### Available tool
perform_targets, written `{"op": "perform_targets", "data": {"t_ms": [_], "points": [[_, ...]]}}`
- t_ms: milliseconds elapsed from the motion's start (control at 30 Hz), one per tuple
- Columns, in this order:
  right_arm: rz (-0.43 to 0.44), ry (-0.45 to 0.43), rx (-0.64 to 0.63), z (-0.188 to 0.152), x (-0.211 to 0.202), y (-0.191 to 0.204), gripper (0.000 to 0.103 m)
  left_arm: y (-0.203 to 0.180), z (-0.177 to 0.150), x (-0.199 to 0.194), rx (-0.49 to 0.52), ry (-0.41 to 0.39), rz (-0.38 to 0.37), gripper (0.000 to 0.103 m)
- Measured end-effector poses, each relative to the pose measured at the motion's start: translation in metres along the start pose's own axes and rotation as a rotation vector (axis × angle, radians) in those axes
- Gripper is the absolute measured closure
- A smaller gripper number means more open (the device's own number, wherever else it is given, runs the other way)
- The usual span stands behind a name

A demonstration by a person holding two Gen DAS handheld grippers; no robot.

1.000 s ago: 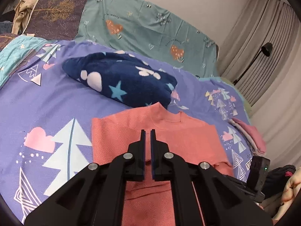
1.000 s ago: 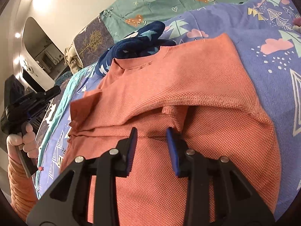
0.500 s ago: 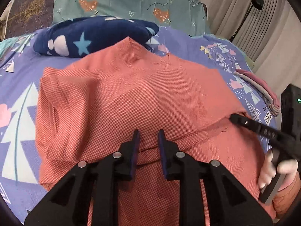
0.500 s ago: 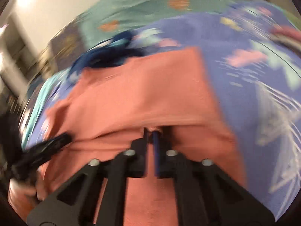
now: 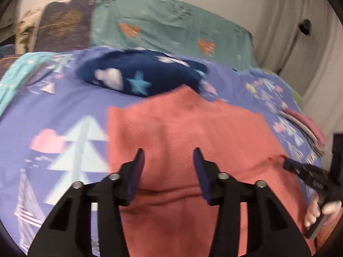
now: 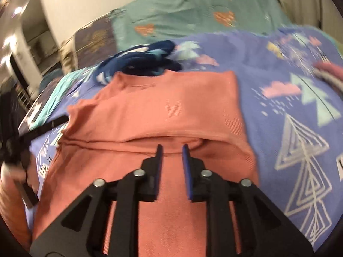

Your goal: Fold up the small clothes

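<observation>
A salmon-pink knit top (image 5: 193, 132) lies flat on the purple patterned bedspread (image 5: 53, 111), collar toward the far side, with a fold line across its near part. It also shows in the right wrist view (image 6: 171, 111). My left gripper (image 5: 169, 156) is open and empty above the top's lower middle. My right gripper (image 6: 172, 150) is open and empty just above the folded edge (image 6: 171, 139). The right gripper shows at the right edge of the left wrist view (image 5: 308, 175). The left gripper shows at the left of the right wrist view (image 6: 42, 126).
A dark blue fleece garment with stars (image 5: 139, 75) lies just beyond the collar. Folded pink clothes (image 5: 306, 126) are stacked at the right of the bed. Teal pillows (image 5: 171, 27) stand against the wall. A curtain and a black lamp (image 5: 305, 25) are at the far right.
Both grippers have opened and pulled back from the top. The right one was shut on the folded edge half a second ago and has let it go. The fold now lies flat.
</observation>
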State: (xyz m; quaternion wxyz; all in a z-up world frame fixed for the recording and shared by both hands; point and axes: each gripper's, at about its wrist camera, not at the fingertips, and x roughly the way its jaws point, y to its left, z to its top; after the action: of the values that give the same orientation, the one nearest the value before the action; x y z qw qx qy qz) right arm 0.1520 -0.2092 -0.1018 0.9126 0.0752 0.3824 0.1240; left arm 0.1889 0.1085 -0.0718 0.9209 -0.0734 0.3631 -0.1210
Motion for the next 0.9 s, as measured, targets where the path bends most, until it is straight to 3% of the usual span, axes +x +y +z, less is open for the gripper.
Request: {"op": "perform_targets", "data": {"t_ms": [133, 300, 400, 433, 600, 733, 900], "points": [[0.025, 0.018, -0.011, -0.005, 0.011, 0.008, 0.079, 0.018, 0.008, 0.015, -0.024, 0.055, -0.037, 0.046], [0.044, 0.062, 0.046, -0.013, 0.022, -0.001, 0.079, 0.014, 0.013, 0.041, 0.058, 0.107, 0.044, 0.047], [0.052, 0.061, 0.076, -0.012, 0.022, -0.007, 0.078, 0.01, 0.015, 0.047, 0.108, 0.132, 0.033, 0.098], [0.055, 0.062, 0.079, -0.013, 0.021, -0.007, 0.078, 0.007, 0.017, 0.045, 0.111, 0.135, 0.026, 0.098], [0.071, 0.056, 0.033, -0.011, 0.019, -0.001, 0.075, -0.034, 0.059, 0.005, 0.189, 0.044, -0.031, 0.098], [0.077, 0.034, -0.02, -0.001, 0.014, 0.007, 0.075, -0.081, 0.11, -0.037, 0.222, -0.042, -0.145, 0.098], [0.169, 0.067, -0.023, 0.019, 0.035, 0.014, 0.075, -0.156, 0.149, -0.072, 0.304, -0.127, -0.255, 0.098]]}}
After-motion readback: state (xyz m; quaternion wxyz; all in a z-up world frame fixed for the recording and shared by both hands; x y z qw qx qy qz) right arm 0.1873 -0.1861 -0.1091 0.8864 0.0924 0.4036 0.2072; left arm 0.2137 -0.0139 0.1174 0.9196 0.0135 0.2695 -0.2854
